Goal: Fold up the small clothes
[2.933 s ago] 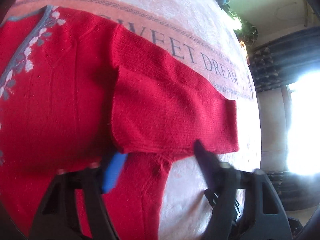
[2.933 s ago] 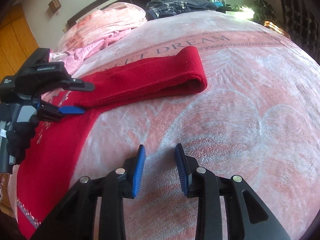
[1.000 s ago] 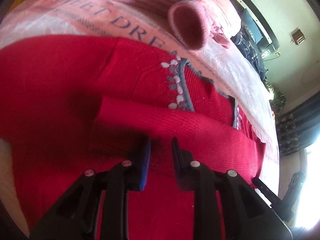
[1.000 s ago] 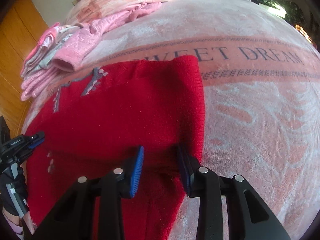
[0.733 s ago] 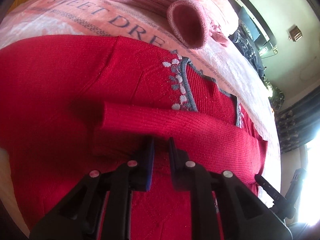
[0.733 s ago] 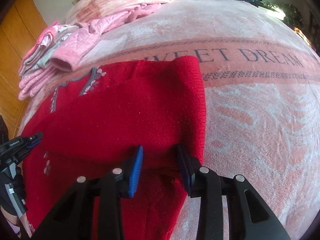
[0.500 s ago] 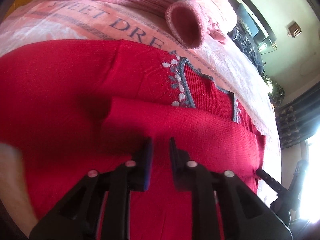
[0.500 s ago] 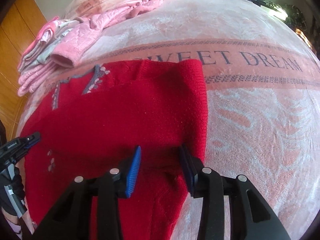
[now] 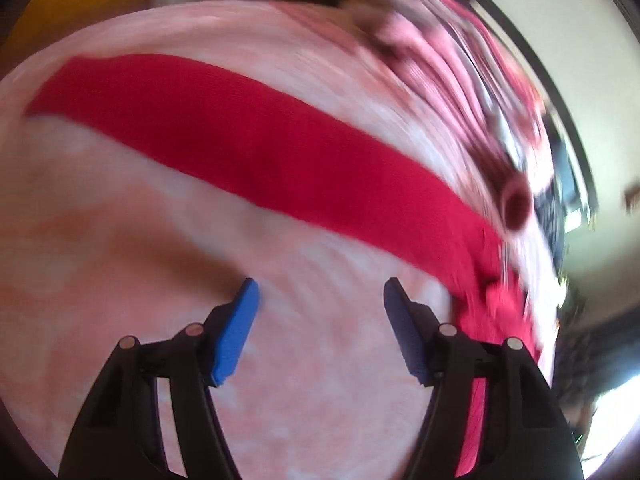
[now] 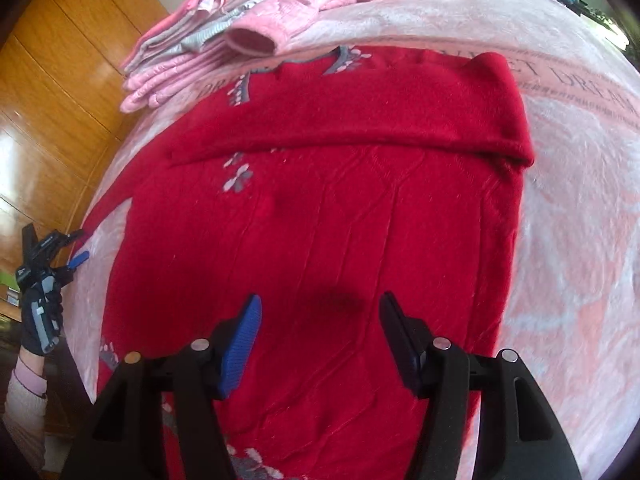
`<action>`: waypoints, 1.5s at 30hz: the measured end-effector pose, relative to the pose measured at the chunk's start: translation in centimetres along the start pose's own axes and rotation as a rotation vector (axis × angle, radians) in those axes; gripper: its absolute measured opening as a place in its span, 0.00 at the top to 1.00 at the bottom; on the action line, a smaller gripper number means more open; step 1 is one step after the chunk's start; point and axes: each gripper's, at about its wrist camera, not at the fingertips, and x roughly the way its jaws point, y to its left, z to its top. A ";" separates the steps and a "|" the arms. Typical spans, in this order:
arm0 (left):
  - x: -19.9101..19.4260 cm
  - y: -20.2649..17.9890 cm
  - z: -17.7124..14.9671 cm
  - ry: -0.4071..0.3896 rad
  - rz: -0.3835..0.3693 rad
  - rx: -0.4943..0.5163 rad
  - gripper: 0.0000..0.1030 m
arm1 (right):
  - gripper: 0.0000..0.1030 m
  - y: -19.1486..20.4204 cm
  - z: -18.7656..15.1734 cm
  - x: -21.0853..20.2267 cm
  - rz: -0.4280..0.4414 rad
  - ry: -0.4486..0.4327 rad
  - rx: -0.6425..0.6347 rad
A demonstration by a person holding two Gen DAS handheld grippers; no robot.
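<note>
Right gripper: jaws wide apart, empty, above the sweater's lower body.
Left gripper: jaws wide apart, empty, over the blanket.
Sweater: red, flat on the blanket, one sleeve folded across the chest, other sleeve stretched out.
Pink clothes: piled beyond the collar.

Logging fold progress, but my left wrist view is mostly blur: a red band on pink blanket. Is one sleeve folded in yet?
Observer: Yes. One sleeve lies folded across the chest of the red sweater.
Operator: What is the right gripper doing?
Observer: The right gripper is open above the sweater's lower body, holding nothing.
Operator: And where is my gripper relative to the other sleeve?
Observer: The left gripper is open near the end of the unfolded sleeve, not gripping it.
</note>
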 end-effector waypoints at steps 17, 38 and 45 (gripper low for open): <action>0.0 10.4 8.8 -0.232 -0.151 -0.337 0.45 | 0.36 0.6 -1.1 2.2 -0.080 -0.016 0.018; -1.8 -3.6 7.3 -0.284 -0.137 0.026 0.97 | 0.36 -0.1 -2.3 -0.8 -0.120 -0.052 0.032; 1.3 -15.3 2.6 -0.194 -0.240 0.235 0.97 | 0.36 -1.2 -3.4 -2.0 -0.107 -0.064 0.031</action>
